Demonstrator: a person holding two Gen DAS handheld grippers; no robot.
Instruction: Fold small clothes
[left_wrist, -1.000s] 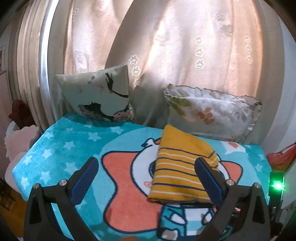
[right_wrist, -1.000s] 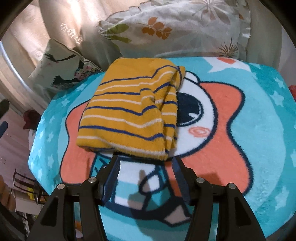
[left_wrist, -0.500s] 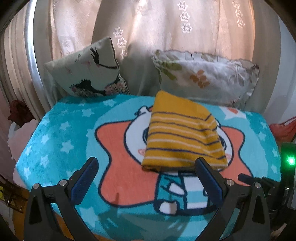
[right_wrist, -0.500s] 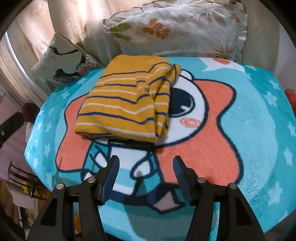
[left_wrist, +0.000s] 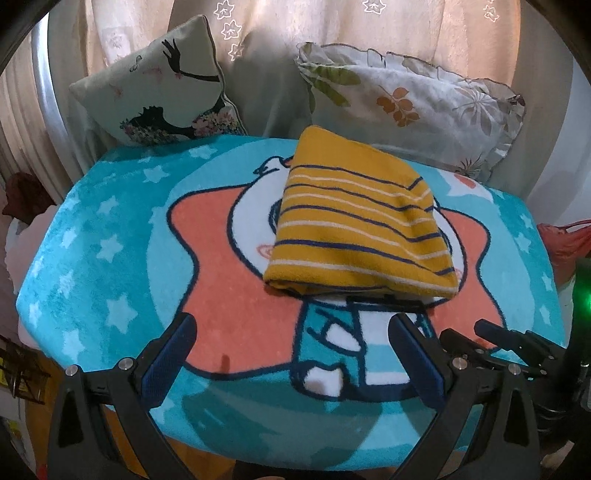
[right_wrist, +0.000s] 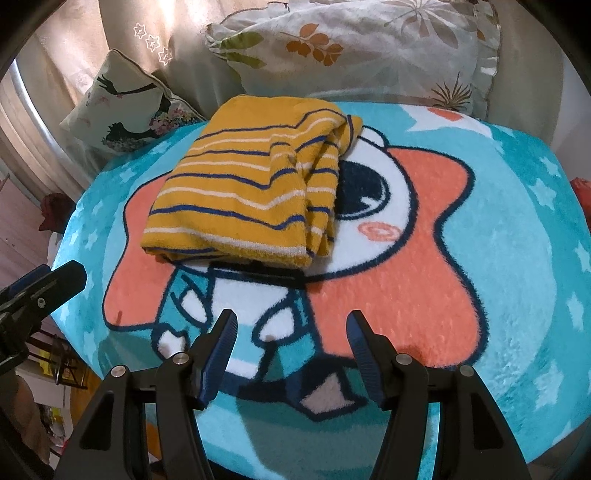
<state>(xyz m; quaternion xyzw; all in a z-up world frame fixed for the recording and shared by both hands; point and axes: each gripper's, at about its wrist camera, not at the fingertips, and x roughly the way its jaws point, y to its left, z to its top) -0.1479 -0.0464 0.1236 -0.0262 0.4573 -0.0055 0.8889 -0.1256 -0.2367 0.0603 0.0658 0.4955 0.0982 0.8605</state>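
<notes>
Yellow striped garment (left_wrist: 354, 229) folded, untouched | left hand-held gripper (left_wrist: 291, 332) wide, empty | right hand-held gripper (right_wrist: 291, 325) parted, empty

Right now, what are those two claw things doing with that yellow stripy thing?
Nothing is being held. The yellow striped garment lies folded on the cartoon blanket, in front of two pillows. The left gripper and the right gripper are both open and empty, hovering just short of the garment's near edge. The folding looks done.

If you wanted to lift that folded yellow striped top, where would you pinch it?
Probably the near folded edge of the yellow striped top, approached from the front: that edge sits raised off the blanket and faces the open right gripper.
</notes>
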